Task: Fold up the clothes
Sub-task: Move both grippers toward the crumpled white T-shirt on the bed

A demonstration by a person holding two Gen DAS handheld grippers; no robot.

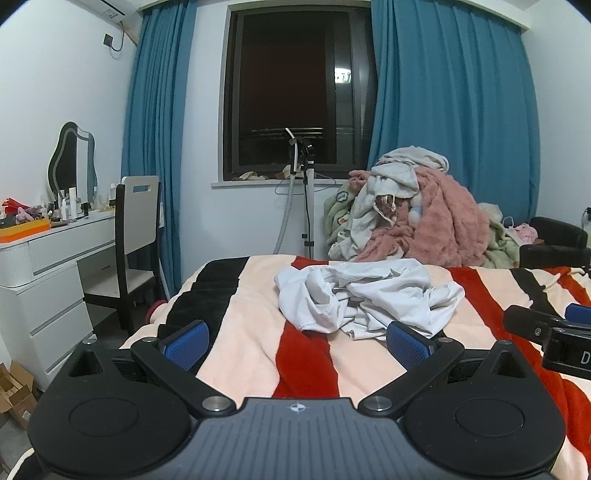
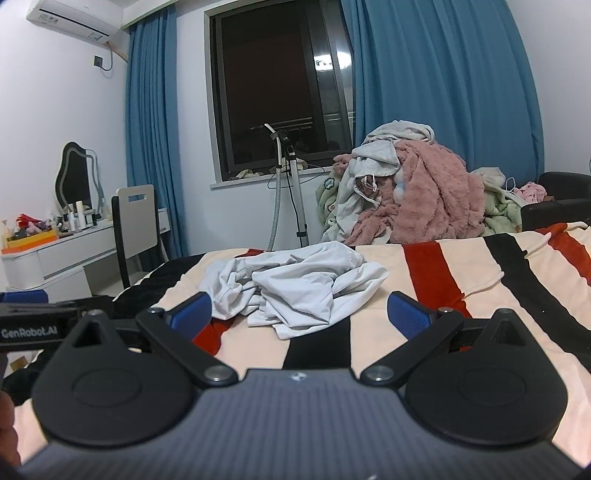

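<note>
Both tongs, left and right, gape wide and empty, near the crumpled white garment on the striped bed. Best spread it flat first, gripping opposite edges.

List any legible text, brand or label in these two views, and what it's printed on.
"GenRobot.AI": white print on the black side of the left hand-held gripper, right wrist view.
"D": cut-off white letter on the black right hand-held gripper, left wrist view.
White wall air conditioner: label too small to read.
</note>
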